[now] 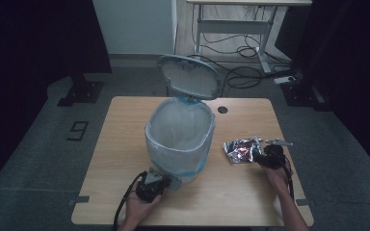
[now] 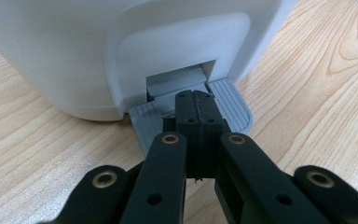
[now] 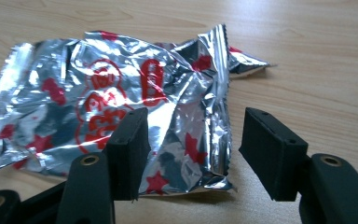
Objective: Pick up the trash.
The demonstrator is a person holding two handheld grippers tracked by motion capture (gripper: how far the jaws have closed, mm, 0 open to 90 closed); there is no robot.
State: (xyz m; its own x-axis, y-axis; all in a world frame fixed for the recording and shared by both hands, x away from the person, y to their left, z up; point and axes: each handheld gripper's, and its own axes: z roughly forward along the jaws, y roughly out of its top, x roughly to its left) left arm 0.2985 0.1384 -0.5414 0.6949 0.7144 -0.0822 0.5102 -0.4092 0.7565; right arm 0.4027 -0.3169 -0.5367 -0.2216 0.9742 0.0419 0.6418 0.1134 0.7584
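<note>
Wood-grain table [image 3: 317, 56]; crinkled glossy foil wrapper [image 3: 112, 107]; smooth matt plastic bin [image 2: 74, 51]; ribbed pedal [image 2: 233, 100].

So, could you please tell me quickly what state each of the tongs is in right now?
Left tongs: shut, tips pressing the grey plastic bin pedal.
Right tongs: open, straddling the crumpled silver foil wrapper.

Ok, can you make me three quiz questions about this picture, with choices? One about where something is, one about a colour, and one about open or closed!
1. Where is the shiny wrapper?
A. Inside the bin
B. On the table, beside the bin
C. On the floor

2. What colour marks are on the wrapper?
A. Red
B. Green
C. Yellow

3. How is the bin's lid?
A. Shut
B. Lying on the table
C. Standing open

Answers: 1 B, it lies on the table in front of the right gripper, whose fingers are apart. 2 A, red stars and print show on the silver foil. 3 C, the lid stands up behind the bin while the left gripper rests closed on the pedal.
</note>
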